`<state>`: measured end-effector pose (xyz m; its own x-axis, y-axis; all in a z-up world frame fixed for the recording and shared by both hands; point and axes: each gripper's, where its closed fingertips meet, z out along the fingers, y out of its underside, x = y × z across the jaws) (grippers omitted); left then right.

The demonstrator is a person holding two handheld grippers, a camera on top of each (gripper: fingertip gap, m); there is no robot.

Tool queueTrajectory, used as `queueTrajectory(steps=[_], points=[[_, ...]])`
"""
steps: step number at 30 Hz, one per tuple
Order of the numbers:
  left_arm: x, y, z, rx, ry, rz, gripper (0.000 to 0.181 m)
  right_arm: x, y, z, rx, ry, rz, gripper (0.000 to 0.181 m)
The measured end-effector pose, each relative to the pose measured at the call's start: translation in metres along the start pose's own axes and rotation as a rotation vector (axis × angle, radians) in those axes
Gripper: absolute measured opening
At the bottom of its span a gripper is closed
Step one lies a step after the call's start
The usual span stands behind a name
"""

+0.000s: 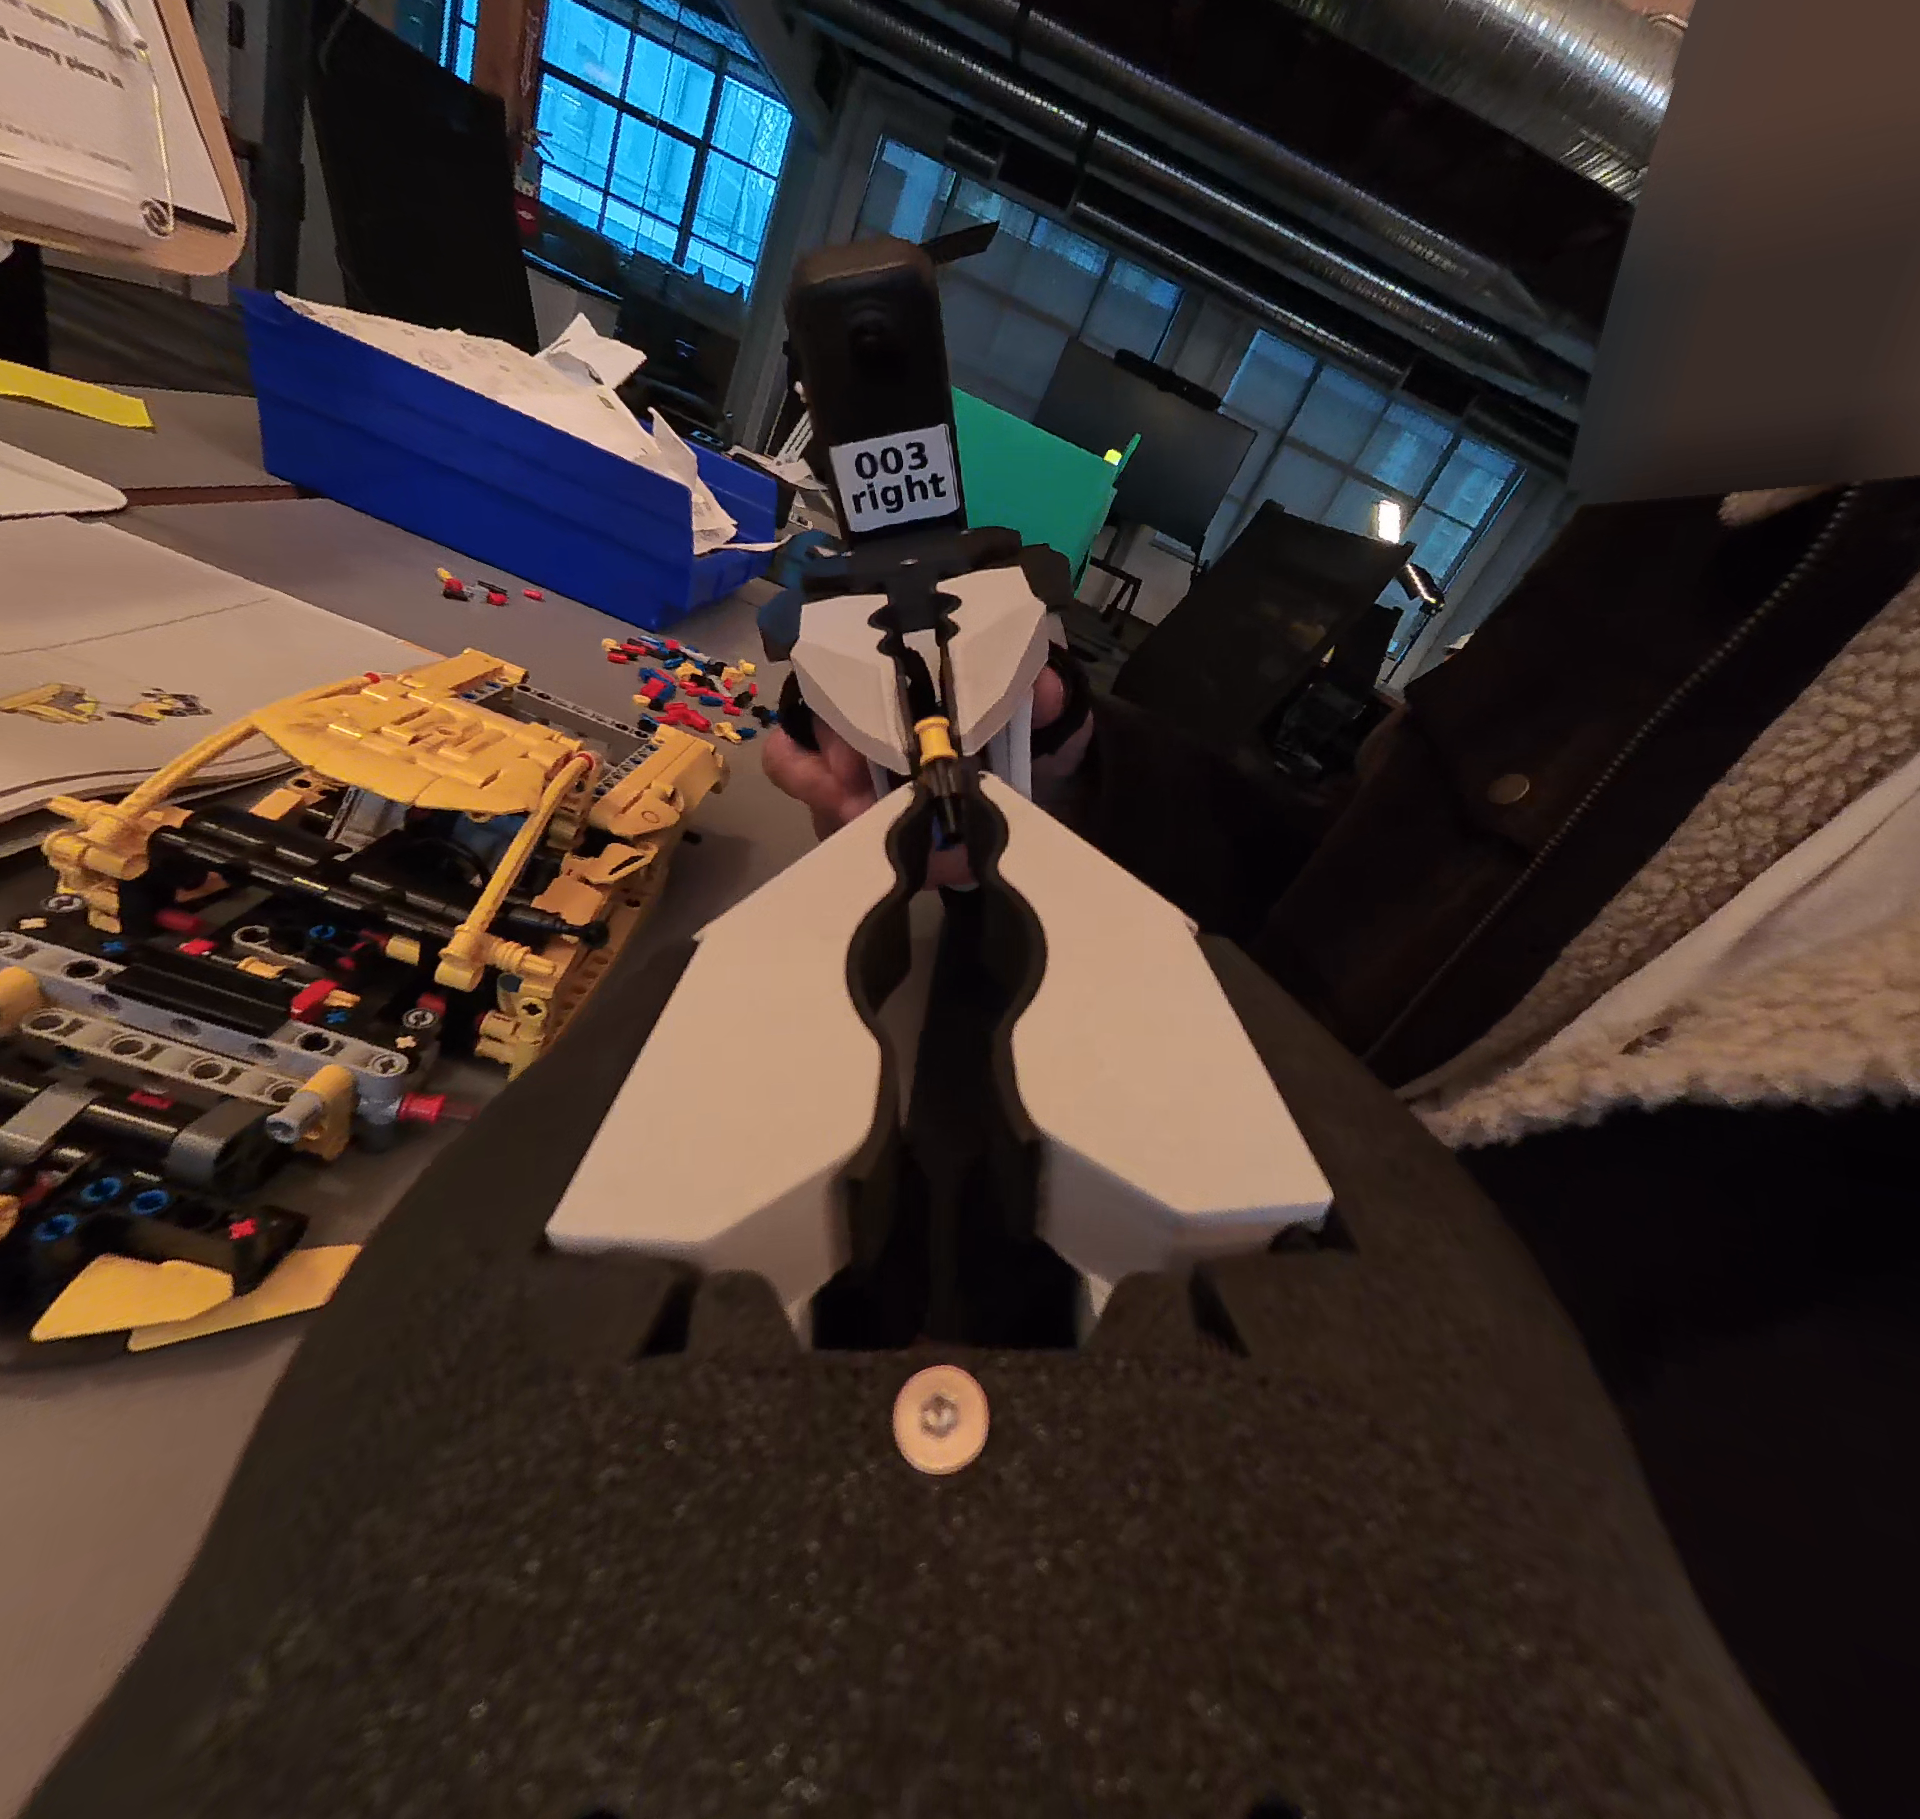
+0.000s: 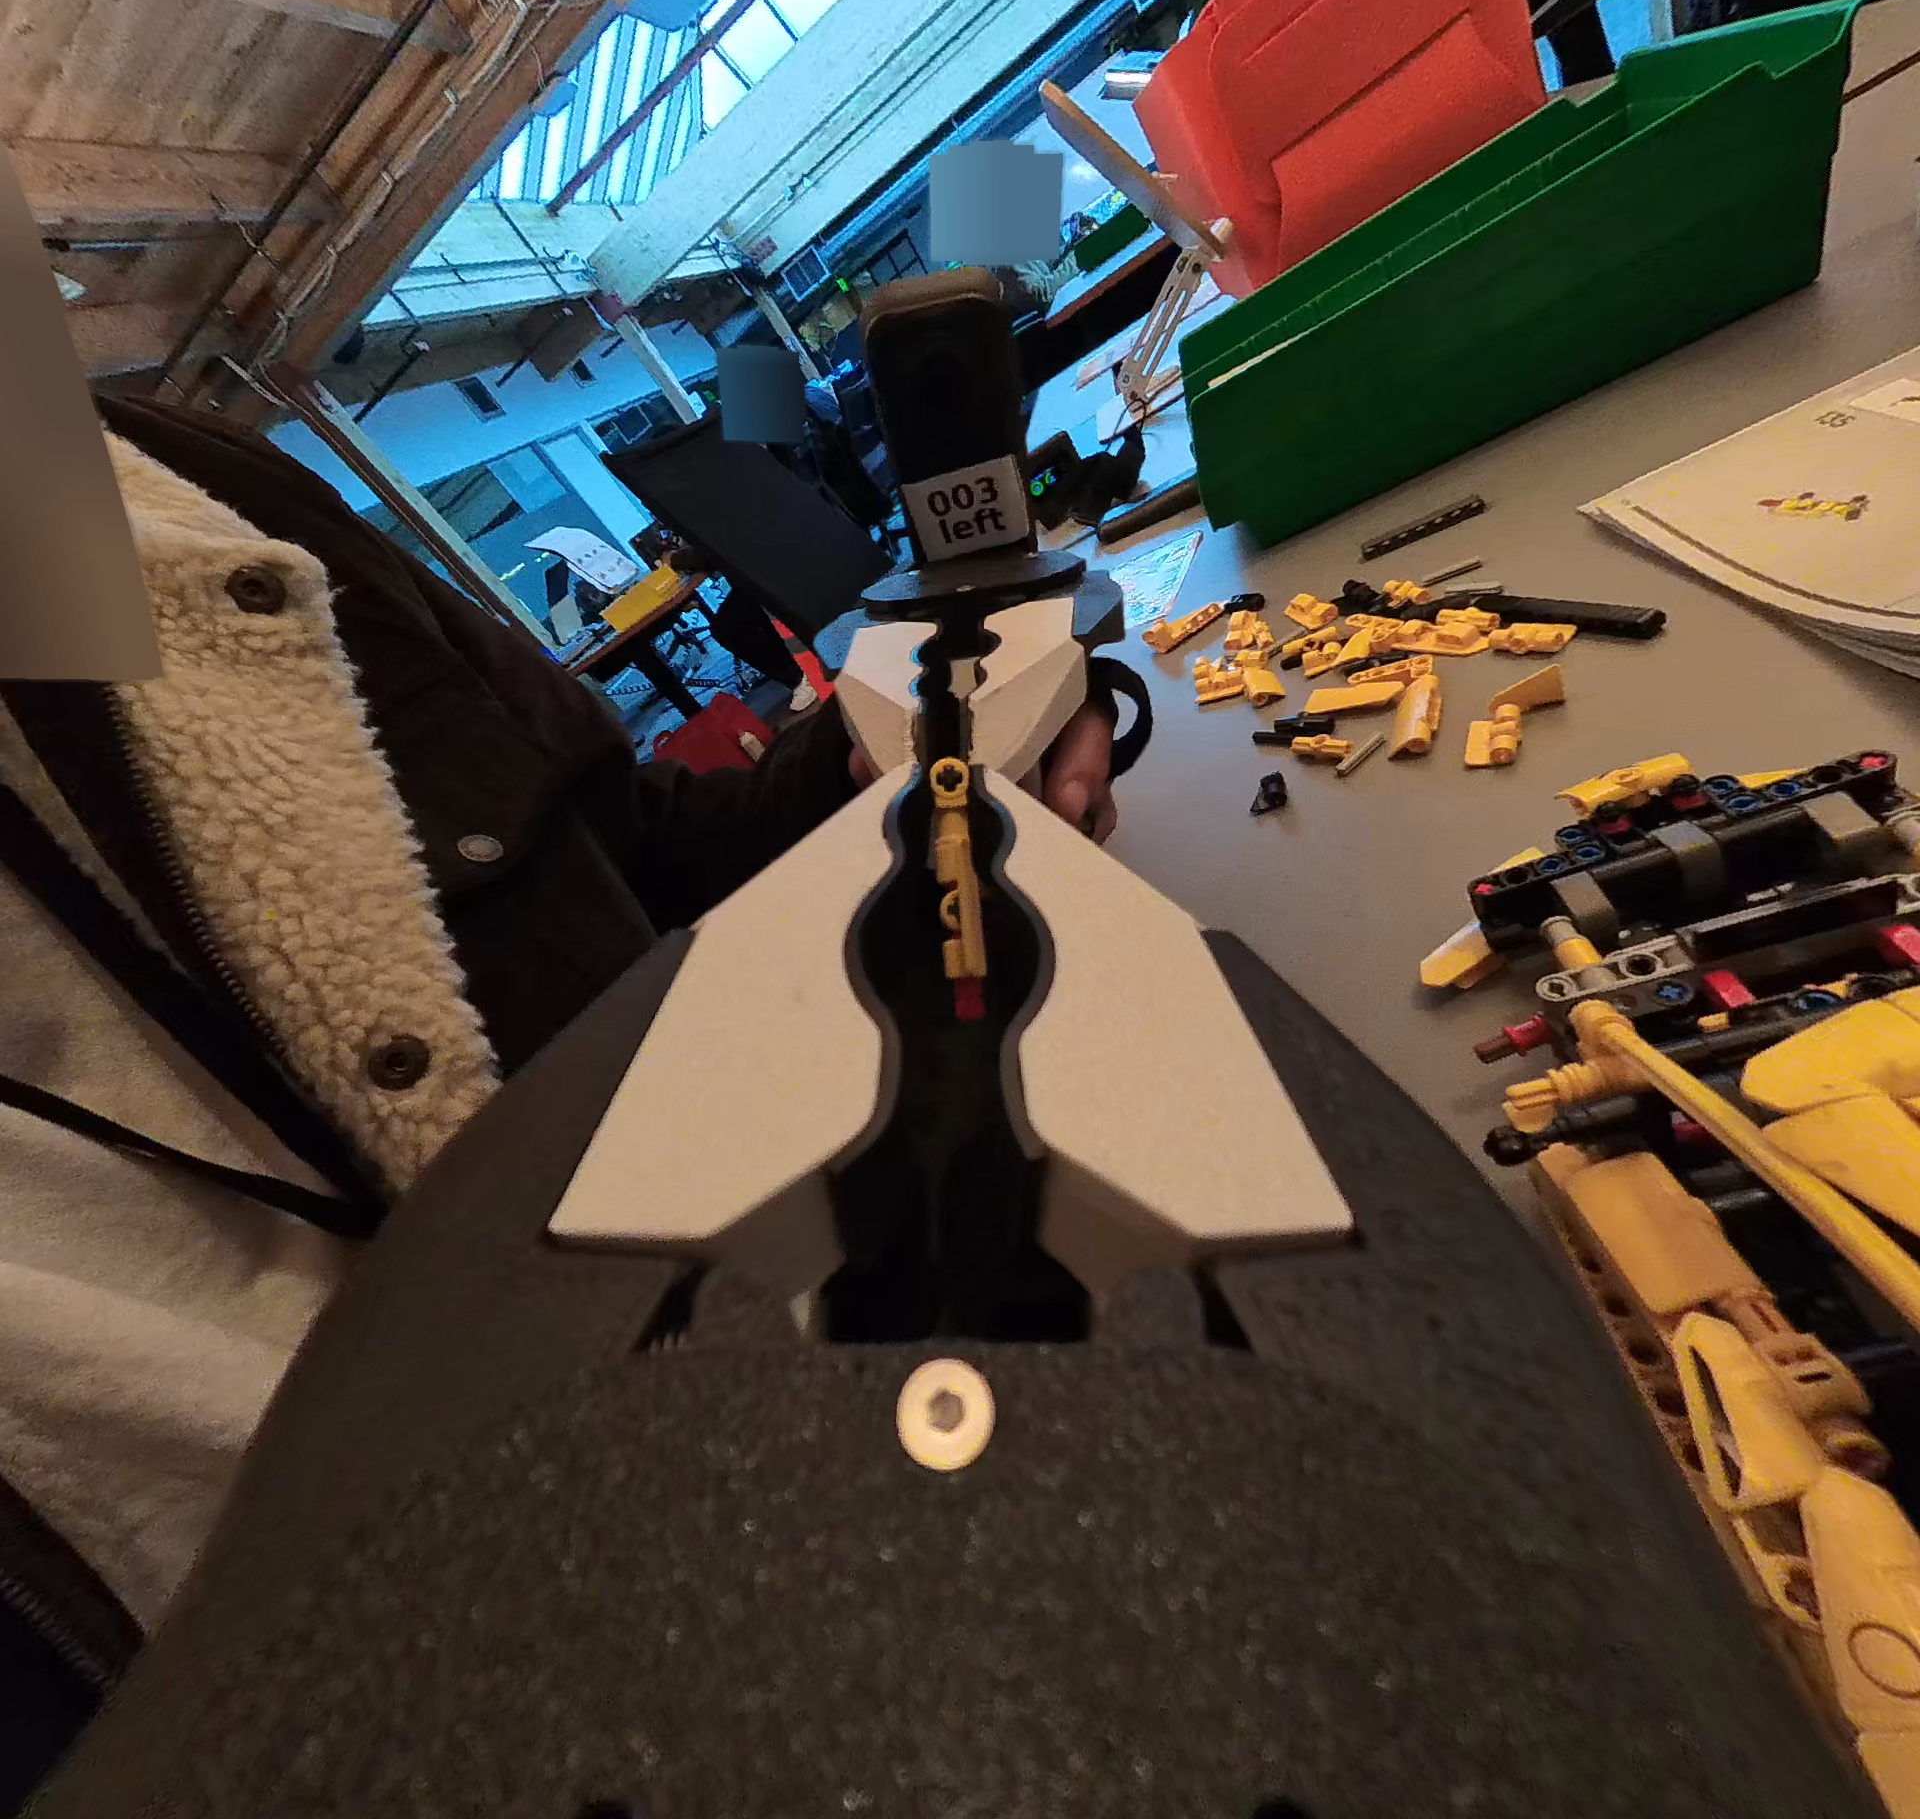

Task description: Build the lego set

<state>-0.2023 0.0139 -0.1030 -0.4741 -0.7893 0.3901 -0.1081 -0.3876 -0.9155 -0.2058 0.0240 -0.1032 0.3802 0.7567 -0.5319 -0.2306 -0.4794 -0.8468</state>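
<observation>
Tip to tip above the table, the right gripper (image 2: 948, 813) pinches a knobbly yellow piece (image 2: 958, 896); the left gripper (image 1: 940, 813) pinches a thin black rod (image 1: 943, 795). Only the left view shows the blue bin (image 1: 488, 460); only the right, the green bin (image 2: 1507, 315). The half-built yellow car (image 1: 343, 896) sits alongside.

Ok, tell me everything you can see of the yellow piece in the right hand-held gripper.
The yellow piece is a slim glossy plastic connector with a cross-shaped hole in its far end and a round hole further back. A short red pin sticks out of its near end. It lies lengthwise between the fingers of the shut right hand-held gripper, in the air, its far end meeting the left hand-held gripper.
</observation>
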Motion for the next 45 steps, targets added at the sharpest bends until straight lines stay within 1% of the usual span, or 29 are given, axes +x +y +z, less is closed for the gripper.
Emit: queueTrajectory(steps=[3,7,10,14,24,35,39,43,45], points=[[0.000,0.000,0.000,0.005,-0.003,-0.001,0.005,0.000,-0.001,0.000,0.002,0.005,-0.010,0.005],[0.002,-0.001,0.000,0.007,0.010,-0.004,0.009,0.001,-0.007,-0.005,0.040,0.016,-0.018,0.005],[0.002,0.000,0.000,0.003,0.005,0.004,0.004,-0.002,-0.006,-0.004,0.030,0.004,-0.018,0.005],[0.001,0.002,0.000,-0.009,-0.004,0.014,0.004,0.000,-0.004,-0.004,0.027,0.005,-0.011,0.005],[0.006,0.013,-0.001,-0.067,0.016,0.108,0.002,-0.005,0.010,-0.004,-0.032,-0.015,-0.042,0.005],[0.011,0.028,0.003,-0.149,0.040,0.139,0.000,-0.007,0.024,-0.006,-0.117,-0.042,-0.040,0.005],[0.015,0.035,0.006,-0.191,0.061,0.156,0.000,-0.011,0.033,-0.008,-0.181,-0.065,-0.045,0.005],[0.016,0.060,0.014,-0.332,0.060,0.203,0.000,-0.008,0.060,-0.021,-0.395,-0.044,-0.069,0.005],[0.016,0.070,0.017,-0.392,0.057,0.219,0.000,-0.006,0.070,-0.026,-0.477,-0.032,-0.075,0.005]])
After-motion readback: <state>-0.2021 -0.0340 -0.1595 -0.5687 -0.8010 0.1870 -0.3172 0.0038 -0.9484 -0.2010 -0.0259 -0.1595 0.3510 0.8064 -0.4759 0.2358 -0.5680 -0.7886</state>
